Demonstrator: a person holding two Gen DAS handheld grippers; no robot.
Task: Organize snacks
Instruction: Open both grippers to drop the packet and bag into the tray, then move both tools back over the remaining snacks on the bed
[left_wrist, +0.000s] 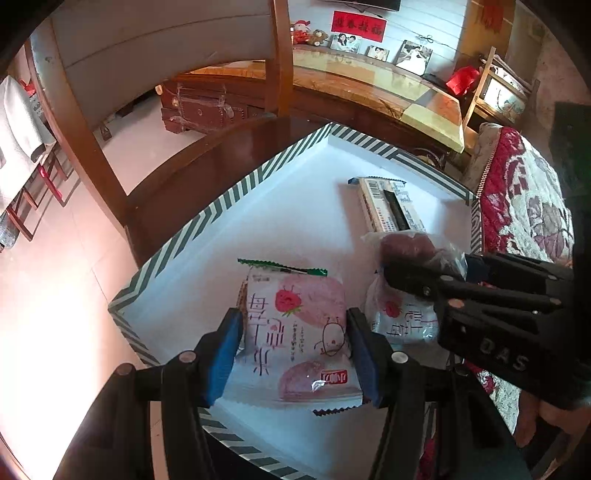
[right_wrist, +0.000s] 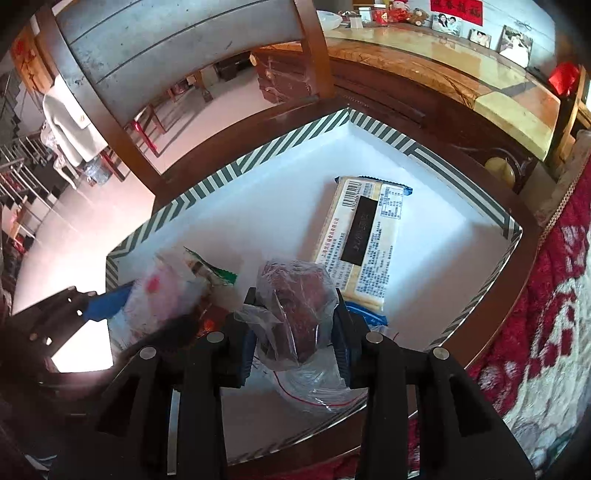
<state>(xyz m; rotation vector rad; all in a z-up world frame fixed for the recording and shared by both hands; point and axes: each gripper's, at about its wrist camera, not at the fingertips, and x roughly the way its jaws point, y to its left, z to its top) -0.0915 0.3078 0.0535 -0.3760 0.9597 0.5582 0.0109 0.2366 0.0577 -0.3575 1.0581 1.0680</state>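
A white box (right_wrist: 436, 206) with a green-striped rim is shown; a long cracker pack (right_wrist: 365, 236) lies flat inside it. The pink strawberry packet (left_wrist: 299, 339) is gripped by the left gripper (left_wrist: 295, 354) over the box floor. A clear bag of dark snack (right_wrist: 295, 314) is clamped by the right gripper (right_wrist: 295, 332). Each is best lowered flat, apart from its neighbours, before release. "DAS" is read on the right gripper; the packet's print is not made out.
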